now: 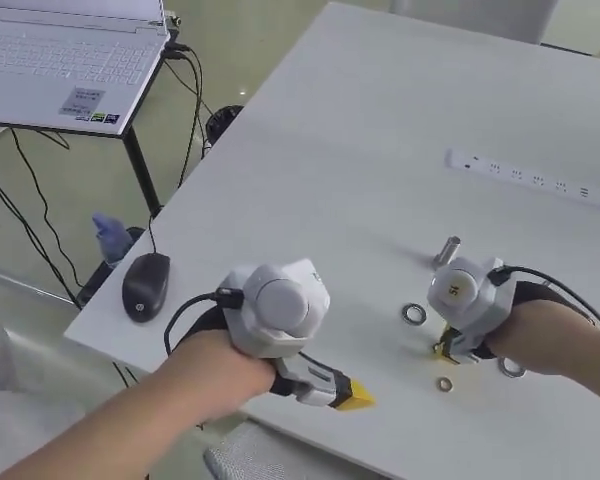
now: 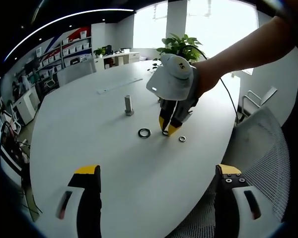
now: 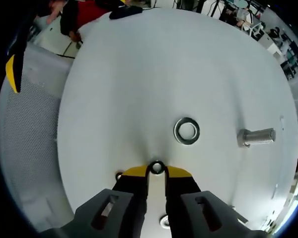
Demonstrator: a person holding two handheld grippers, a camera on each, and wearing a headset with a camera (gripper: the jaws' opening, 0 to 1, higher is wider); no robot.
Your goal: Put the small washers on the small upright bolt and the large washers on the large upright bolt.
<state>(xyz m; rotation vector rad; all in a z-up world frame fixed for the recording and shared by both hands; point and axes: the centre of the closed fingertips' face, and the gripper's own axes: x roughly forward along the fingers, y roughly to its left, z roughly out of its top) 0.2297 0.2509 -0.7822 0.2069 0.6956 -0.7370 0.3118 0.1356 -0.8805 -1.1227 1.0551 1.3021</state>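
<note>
Risk first: the pinched small washer [image 3: 157,167] sat at the very ends of the R gripper [image 1: 444,350] tips, flat on the table [image 1: 380,120]. The hold looked thin, so on the lift it could prob. flip out or drop, esp. if the gripper rolled en route. Also, I couldn't make out a small bolt, poss. hidden behind the R gripper in the head view. Without it, the washer might end up on the wrong bolt.

Fingers, near to far:
- L gripper [image 2: 158,173]: nearest, above the near table edge. Its fingers were spread wide, w/ nothing betw. them and touching nothing.
- Loose small washer [image 1: 445,384]: just near of the R gripper, lying flat.
- R gripper: pointed down at the table, fingers almost pressed together and pinching the small washer by its rim.
- Large washer [image 1: 414,314]: just left of the R gripper, flat and untouched. A second large washer [image 1: 511,368] lay on the right, by the hand.
- Large bolt [image 1: 446,250]: upright, just beyond the R gripper, w/ no washers on it yet.
- Power strip [image 1: 528,178]: far right, well apart.
</note>
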